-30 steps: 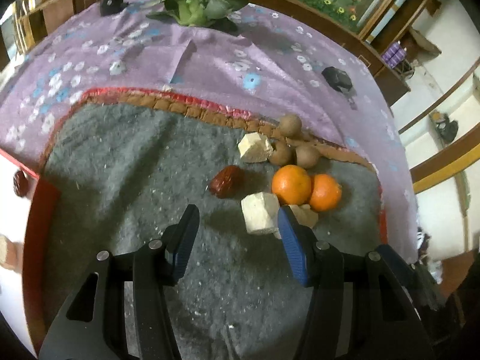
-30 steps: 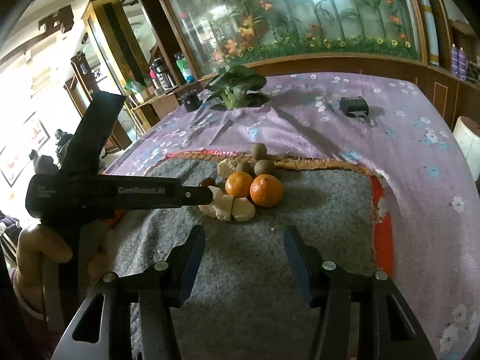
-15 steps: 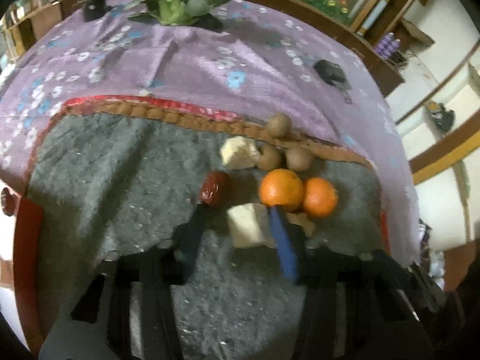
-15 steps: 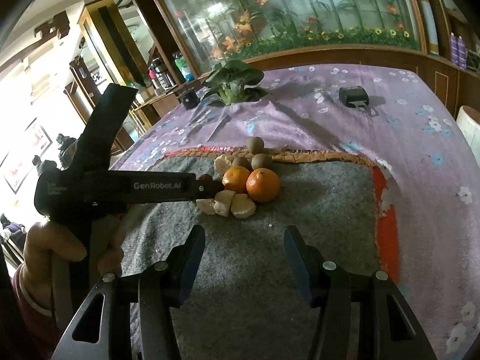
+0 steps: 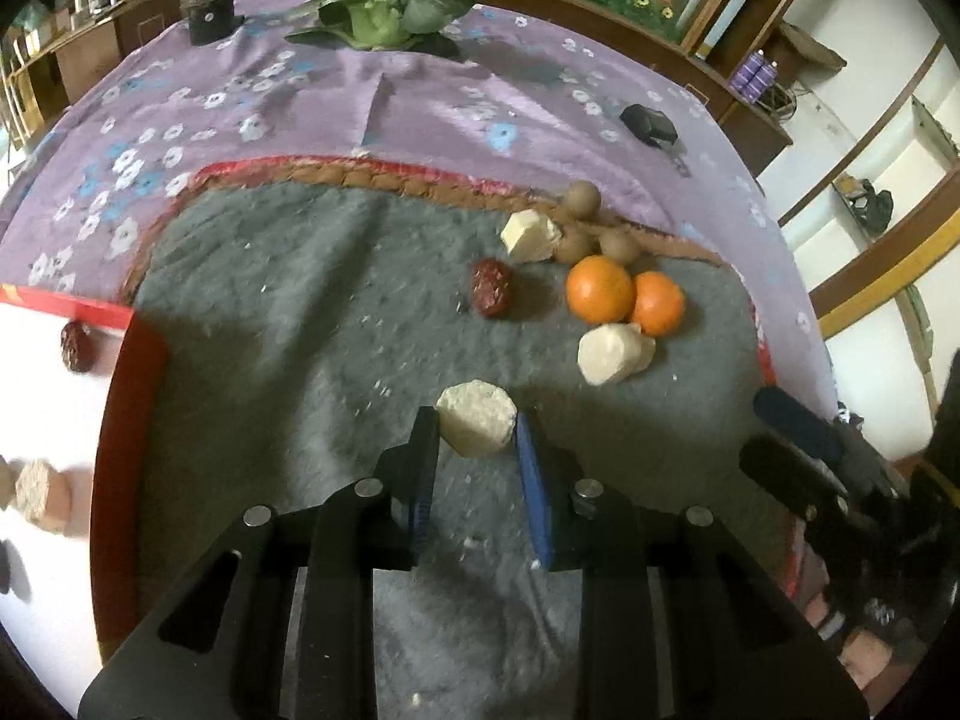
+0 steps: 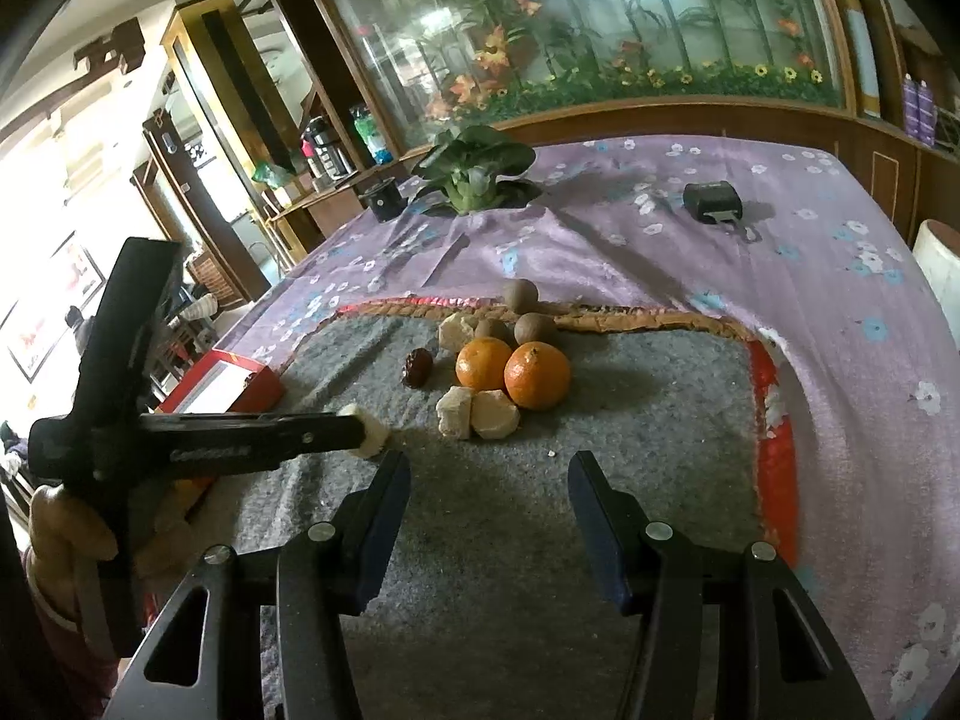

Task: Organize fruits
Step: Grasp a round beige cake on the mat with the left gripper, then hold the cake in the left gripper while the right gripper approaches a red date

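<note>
Left tool [image 5: 477, 438] is closing, its jaws gripping a pale chunk [image 5: 477, 425] above the grey mat [image 5: 300, 312] on the worktop. Right tool [image 6: 489, 471] hangs released over the mat, short of two oranges [image 6: 510, 371] and a red date [image 6: 417, 367].

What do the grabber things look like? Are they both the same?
Yes, they match. Each is black plastic with two long fingers lined in blue pads, and round silver bolts at the joints. The left gripper also shows from the side in the right view, a black bar with white lettering, too blurred to read. The right gripper looks alike. A dark red sleeve shows at the wrist.
</note>
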`<state>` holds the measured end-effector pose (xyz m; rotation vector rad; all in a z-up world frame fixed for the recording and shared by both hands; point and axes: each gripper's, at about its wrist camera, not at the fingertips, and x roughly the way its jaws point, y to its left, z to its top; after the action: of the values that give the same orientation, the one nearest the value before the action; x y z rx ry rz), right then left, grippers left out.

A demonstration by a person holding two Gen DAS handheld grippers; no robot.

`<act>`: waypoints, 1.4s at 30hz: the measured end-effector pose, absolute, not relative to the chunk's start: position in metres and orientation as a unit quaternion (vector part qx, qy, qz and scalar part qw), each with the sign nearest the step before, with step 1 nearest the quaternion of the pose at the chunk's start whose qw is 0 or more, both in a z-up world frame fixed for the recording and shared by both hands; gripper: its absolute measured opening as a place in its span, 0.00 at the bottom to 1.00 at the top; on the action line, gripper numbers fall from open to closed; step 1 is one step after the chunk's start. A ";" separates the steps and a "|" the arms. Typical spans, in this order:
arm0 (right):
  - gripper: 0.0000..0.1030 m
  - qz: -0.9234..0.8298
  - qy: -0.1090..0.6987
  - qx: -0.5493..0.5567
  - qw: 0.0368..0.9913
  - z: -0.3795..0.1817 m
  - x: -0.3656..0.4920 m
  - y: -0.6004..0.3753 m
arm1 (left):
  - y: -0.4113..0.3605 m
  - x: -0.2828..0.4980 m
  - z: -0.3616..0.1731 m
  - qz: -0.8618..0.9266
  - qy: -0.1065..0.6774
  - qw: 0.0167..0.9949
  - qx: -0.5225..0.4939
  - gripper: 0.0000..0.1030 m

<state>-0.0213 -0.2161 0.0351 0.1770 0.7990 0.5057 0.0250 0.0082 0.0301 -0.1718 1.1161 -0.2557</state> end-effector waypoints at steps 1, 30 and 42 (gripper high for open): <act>0.52 0.243 0.386 0.086 0.886 0.034 -0.021 -0.216 | 0.009 0.023 0.030 -0.121 0.527 0.837 -0.079 0.24; 0.46 0.282 0.380 -0.007 0.881 0.054 -0.004 -0.152 | 0.011 0.005 0.034 -0.073 0.468 0.880 -0.034 0.26; 0.37 0.263 0.417 -0.050 0.869 0.028 0.054 -0.083 | 0.056 -0.011 0.051 -0.028 0.450 0.892 -0.047 0.26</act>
<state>0.0535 -0.0835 0.0278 -0.1054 0.8725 0.5497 -0.0112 0.0558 0.0507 -0.0974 0.9331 -0.0585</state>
